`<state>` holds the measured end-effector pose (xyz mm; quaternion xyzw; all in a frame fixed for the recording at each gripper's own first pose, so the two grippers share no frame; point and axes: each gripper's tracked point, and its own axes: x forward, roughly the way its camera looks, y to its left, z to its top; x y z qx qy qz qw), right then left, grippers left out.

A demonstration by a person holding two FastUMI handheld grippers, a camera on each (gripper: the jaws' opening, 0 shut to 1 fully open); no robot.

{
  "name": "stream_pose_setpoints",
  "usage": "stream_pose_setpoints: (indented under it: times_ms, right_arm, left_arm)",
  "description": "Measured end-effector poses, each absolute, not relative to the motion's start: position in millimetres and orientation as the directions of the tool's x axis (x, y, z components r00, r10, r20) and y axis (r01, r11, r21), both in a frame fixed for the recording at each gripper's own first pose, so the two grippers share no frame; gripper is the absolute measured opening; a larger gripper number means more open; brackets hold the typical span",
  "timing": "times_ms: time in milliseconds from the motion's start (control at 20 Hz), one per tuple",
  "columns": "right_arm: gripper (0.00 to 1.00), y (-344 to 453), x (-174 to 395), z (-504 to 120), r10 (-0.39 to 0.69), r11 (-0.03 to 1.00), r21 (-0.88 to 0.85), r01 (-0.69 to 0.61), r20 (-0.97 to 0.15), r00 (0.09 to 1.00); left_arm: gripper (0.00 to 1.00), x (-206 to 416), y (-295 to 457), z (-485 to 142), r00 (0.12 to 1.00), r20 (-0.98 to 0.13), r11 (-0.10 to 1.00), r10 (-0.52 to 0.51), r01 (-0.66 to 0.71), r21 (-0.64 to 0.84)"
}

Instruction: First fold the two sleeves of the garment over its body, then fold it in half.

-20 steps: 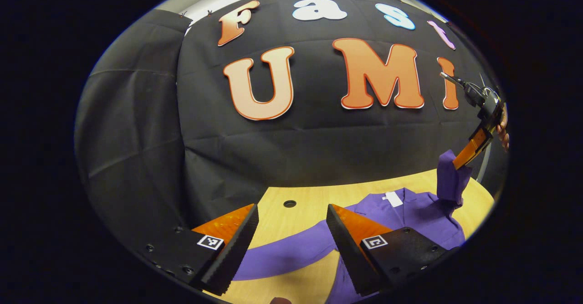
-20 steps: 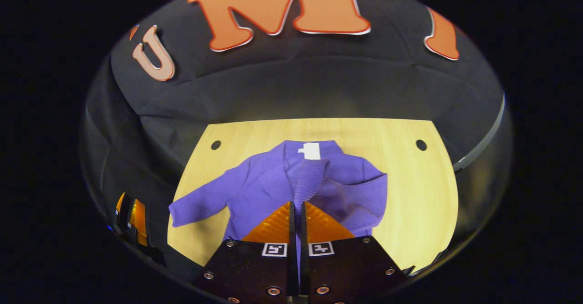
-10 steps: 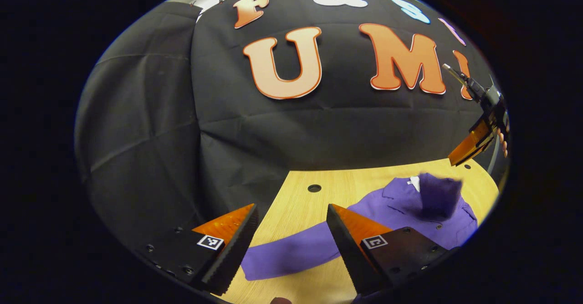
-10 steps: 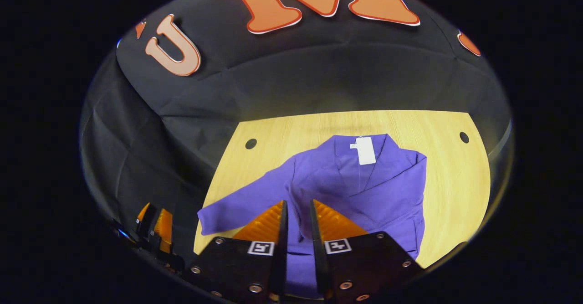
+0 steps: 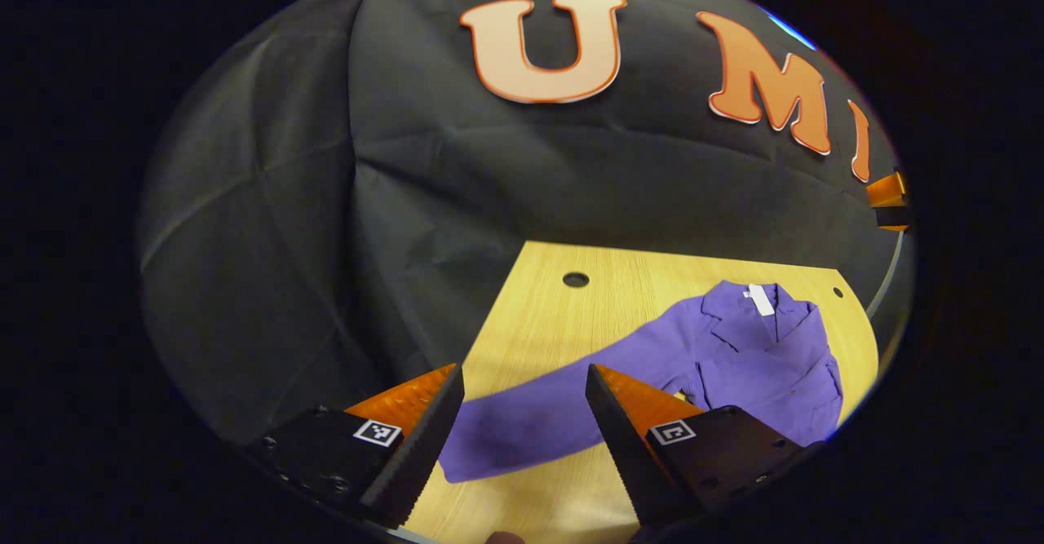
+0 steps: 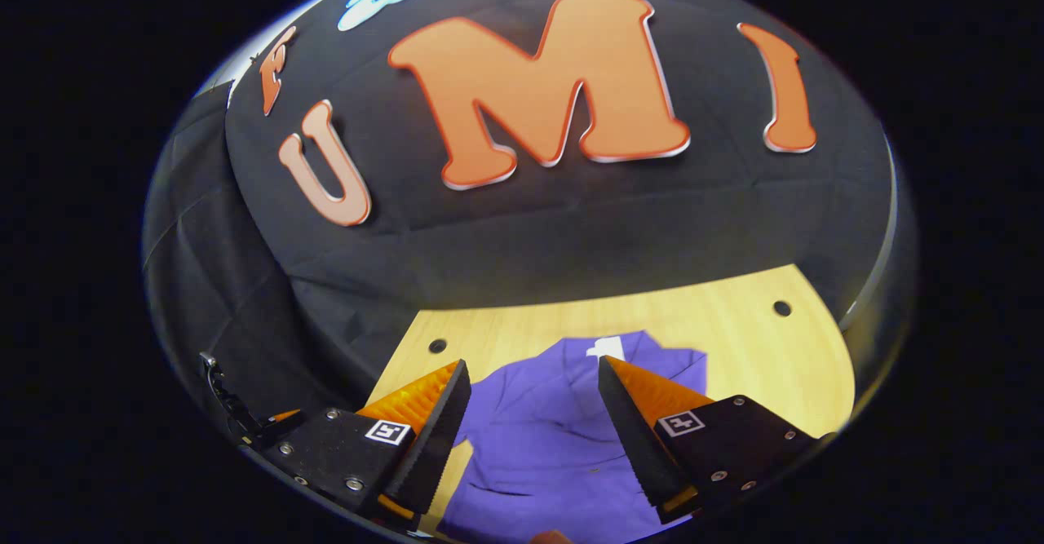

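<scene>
One sleeve folded, one still to fold

The left gripper [image 5: 518, 438] hangs wide open and empty over the outstretched sleeve [image 5: 530, 422], likely lining up to grab it; the purple garment [image 6: 546, 454] lies flat on the table [image 5: 555, 324], and the right gripper [image 6: 530, 430], also spread and empty, hovers above its body.

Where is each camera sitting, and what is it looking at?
Left gripper view: rides the left gripper, open, looking along the wooden table at the purple jacket's outstretched sleeve.
Right gripper view: rides the right gripper, open, looking down over the jacket's body toward the booth wall.
Both share the jacket, table and wall.
</scene>
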<state>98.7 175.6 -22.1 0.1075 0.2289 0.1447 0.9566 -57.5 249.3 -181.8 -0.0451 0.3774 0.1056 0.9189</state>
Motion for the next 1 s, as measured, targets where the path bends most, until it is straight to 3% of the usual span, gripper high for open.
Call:
stream_pose_setpoints:
  times_ms: [400, 650, 700, 750, 1000]
  right_arm:
    - [0.95, 90.3, 78.6, 27.7, 0.167, 0.977, 0.164, -0.133, -0.211, 0.963]
    - [0.95, 60.9, 56.2, 44.5, 0.088, 0.994, 0.076, -0.079, -0.125, 0.988]
    - [1.00, 55.7, 51.5, 44.5, 0.072, 0.996, 0.068, -0.064, -0.117, 0.991]
    - [0.95, 51.4, 46.6, 43.9, 0.061, 0.997, 0.062, -0.054, -0.113, 0.992]
    - [1.00, 35.5, 30.6, 37.2, 0.007, 0.999, 0.044, -0.002, -0.112, 0.994]
  left_arm:
    - [0.98, -74.9, 282.1, -250.9, 0.391, -0.916, 0.927, 0.088, -0.368, -0.068]
    - [0.98, -90.1, 289.3, -286.0, 0.261, -0.965, 0.896, -0.003, -0.428, -0.118]
    - [0.98, -95.7, 293.0, -294.5, 0.237, -0.971, 0.888, -0.014, -0.443, -0.121]
    - [0.98, -100.3, 297.8, -302.2, 0.216, -0.976, 0.880, -0.025, -0.458, -0.124]
    - [0.98, -122.4, 308.9, -331.8, 0.118, -0.991, 0.838, -0.067, -0.532, -0.121]
